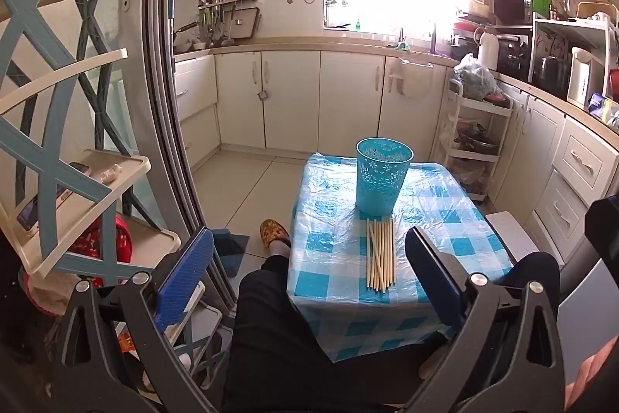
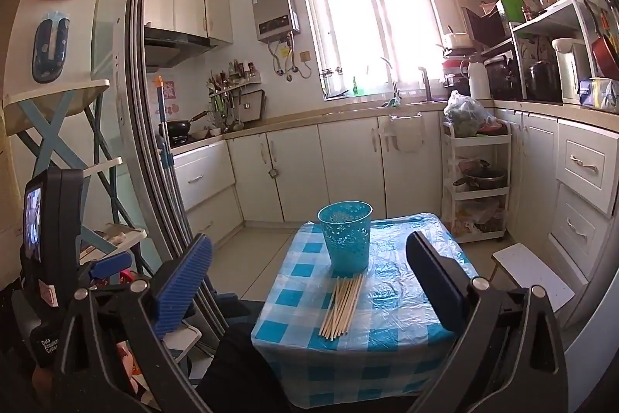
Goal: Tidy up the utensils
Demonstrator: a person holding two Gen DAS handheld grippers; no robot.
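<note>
Both sets of jaws stood released and wide apart, gripping nothing, well short of the work. Between and beyond the fingers of the left gripper (image 1: 309, 281) lay the bundle of chopsticks (image 1: 380, 255), side by side on the tabletop (image 1: 445, 211), their far tips just short of the base of the teal basket (image 1: 381, 175), which stood upright beyond them. Seen past the right gripper (image 2: 309, 285), the same chopsticks (image 2: 342, 306) fanned slightly toward their near ends, again between the two fingers and ahead of them, with the teal basket (image 2: 345, 235) farther on and the tabletop (image 2: 410, 297) under a glossy blue-checked plastic cover. Whether the chopstick tips touched the basket could not be told. The basket's inside was hidden by its perforated wall and rim. The tabletop's near edge was partly cut off by dark-clothed legs (image 1: 278, 335) and by the gripper frames. A slippered foot (image 1: 275, 235) showed left of the tabletop, off beside the left finger. The window behind was blown out to white.
</note>
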